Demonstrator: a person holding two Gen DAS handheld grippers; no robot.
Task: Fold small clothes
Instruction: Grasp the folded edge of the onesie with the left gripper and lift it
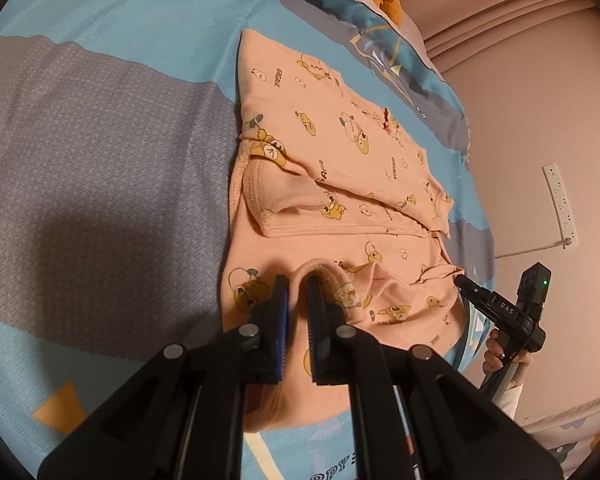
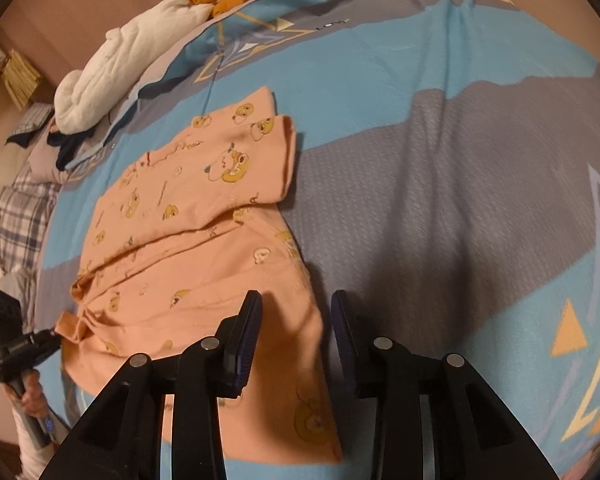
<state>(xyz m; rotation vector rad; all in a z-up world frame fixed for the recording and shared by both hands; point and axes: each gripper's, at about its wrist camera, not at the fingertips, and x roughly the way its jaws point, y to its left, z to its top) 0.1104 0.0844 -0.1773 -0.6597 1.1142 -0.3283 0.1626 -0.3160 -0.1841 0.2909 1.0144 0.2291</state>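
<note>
A peach cotton baby garment with cartoon-bear print (image 1: 332,160) is lying partly folded on the blue-and-grey patterned bedspread (image 1: 100,152). The left gripper (image 1: 298,280) is pinching a raised fold at the garment's near edge. The right gripper (image 2: 296,300) is hovering over the garment's other near corner, jaws partly open and holding nothing.

"LOVE" on the bedcover (image 2: 380,80); "DAS" on the right gripper (image 1: 466,285)
</note>
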